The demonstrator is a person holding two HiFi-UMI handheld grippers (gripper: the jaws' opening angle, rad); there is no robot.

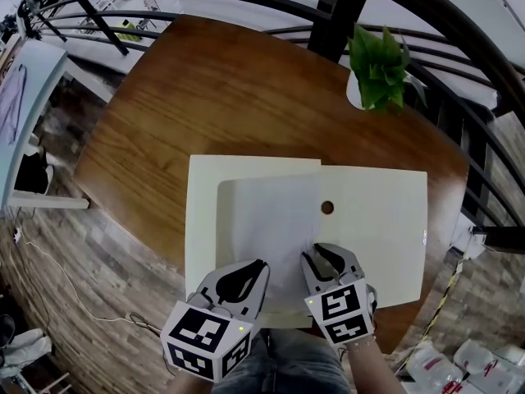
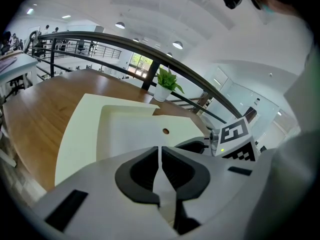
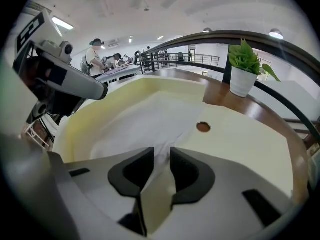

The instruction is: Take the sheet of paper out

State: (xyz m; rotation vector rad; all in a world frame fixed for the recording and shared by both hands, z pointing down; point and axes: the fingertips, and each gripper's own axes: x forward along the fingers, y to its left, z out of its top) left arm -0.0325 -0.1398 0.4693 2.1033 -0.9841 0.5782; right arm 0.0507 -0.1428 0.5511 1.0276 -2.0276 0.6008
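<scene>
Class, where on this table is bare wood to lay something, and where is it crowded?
Bare wood: the stretch beyond the folder toward the railing, and the strip left of it. Crowded: the plant at far right; the near edge, where the left gripper and right gripper sit over the sheet.

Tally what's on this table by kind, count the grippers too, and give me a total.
Grippers: 2, the left gripper and the right gripper
Sheet of paper: 1
Cream folder: 1
Potted plant: 1
Total: 5

White paper (image 1: 271,236), cream folder (image 1: 377,220), brown table (image 1: 213,97)
</scene>
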